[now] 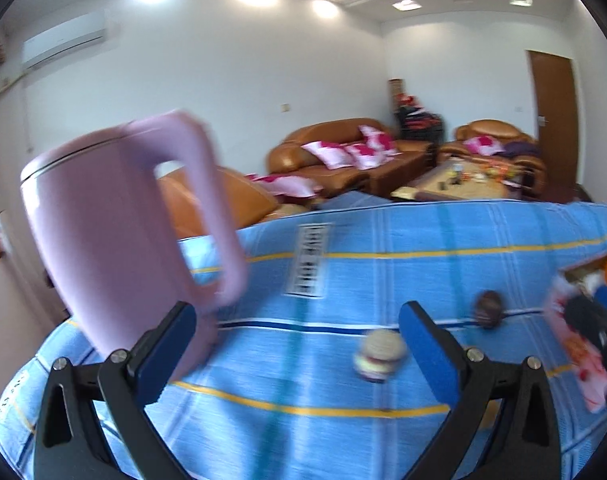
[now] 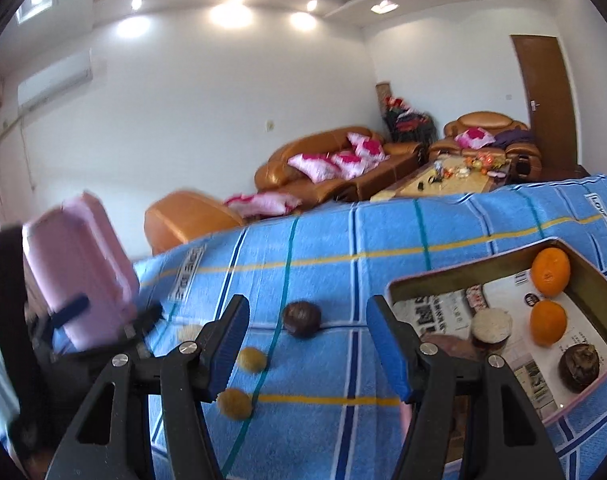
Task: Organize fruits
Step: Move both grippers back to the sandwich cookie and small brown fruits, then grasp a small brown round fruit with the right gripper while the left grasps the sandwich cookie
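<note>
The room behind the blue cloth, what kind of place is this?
Most likely a home living room: brown leather sofas with pink cushions, a cluttered coffee table, and a wall air conditioner. The work surface is a table under a blue striped cloth.

Motion blur smears the pink mug [image 1: 115,232] and the halved fruit [image 1: 379,354] beside it. The tray [image 1: 583,270] beyond that fruit is cut by the picture's edge, and the small yellow fruits [image 2: 251,359] are partly hidden behind a blue pad.

Cloth [image 2: 383,240]: woven, matt, striped blue. Jug [image 1: 115,232]: smooth pink plastic, satin sheen. Tray [image 2: 483,270]: dull metal walls, lined with printed paper [image 2: 435,312]. Oranges [image 2: 550,271]: glossy, pitted. Sofa [image 2: 335,164]: shiny tan leather.
</note>
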The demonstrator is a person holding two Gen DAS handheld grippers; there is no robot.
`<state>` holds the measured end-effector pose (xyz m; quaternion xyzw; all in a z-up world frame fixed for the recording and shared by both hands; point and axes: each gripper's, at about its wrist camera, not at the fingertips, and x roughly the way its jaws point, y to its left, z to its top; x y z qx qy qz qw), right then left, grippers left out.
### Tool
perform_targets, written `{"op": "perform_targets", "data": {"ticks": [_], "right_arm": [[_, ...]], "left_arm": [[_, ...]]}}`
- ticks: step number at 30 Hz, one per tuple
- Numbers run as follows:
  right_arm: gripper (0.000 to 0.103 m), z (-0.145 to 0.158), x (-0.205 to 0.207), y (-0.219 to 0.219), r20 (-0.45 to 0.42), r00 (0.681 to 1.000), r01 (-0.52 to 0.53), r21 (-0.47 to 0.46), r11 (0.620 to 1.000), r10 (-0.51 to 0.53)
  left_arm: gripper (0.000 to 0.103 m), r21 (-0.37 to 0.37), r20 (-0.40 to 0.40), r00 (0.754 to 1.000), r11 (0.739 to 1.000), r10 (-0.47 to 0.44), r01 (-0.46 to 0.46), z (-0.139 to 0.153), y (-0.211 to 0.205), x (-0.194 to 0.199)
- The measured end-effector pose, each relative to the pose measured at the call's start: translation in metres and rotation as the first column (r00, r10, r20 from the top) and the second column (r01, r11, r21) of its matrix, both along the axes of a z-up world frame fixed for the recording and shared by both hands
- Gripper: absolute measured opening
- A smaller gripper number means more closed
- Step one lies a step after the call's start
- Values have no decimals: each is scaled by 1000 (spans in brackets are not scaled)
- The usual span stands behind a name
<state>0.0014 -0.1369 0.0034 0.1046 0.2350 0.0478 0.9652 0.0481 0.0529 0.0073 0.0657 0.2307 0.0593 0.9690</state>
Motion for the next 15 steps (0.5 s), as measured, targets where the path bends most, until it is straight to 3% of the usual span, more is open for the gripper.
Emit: {"op": "perform_targets", "data": {"ticks": [7, 8, 10, 15], "right_arm": [[62, -14, 14, 36, -130, 973, -198, -61, 978, 189], [61, -17, 16, 43, -156, 964, -230, -72, 971, 217], [47, -22, 18, 51, -192, 950, -265, -84, 961, 245], [43, -35, 29, 60, -275, 920, -310, -82, 947, 278]], "left_arm": [[103, -35, -30, 996, 996, 83, -84, -2, 31, 14], [103, -31, -38, 995, 996, 87, -88, -3, 32, 15], [103, -29, -53, 994, 995, 95, -96, -5, 34, 17], [103, -47, -92, 991, 993, 102, -107, -12, 36, 20]]}}
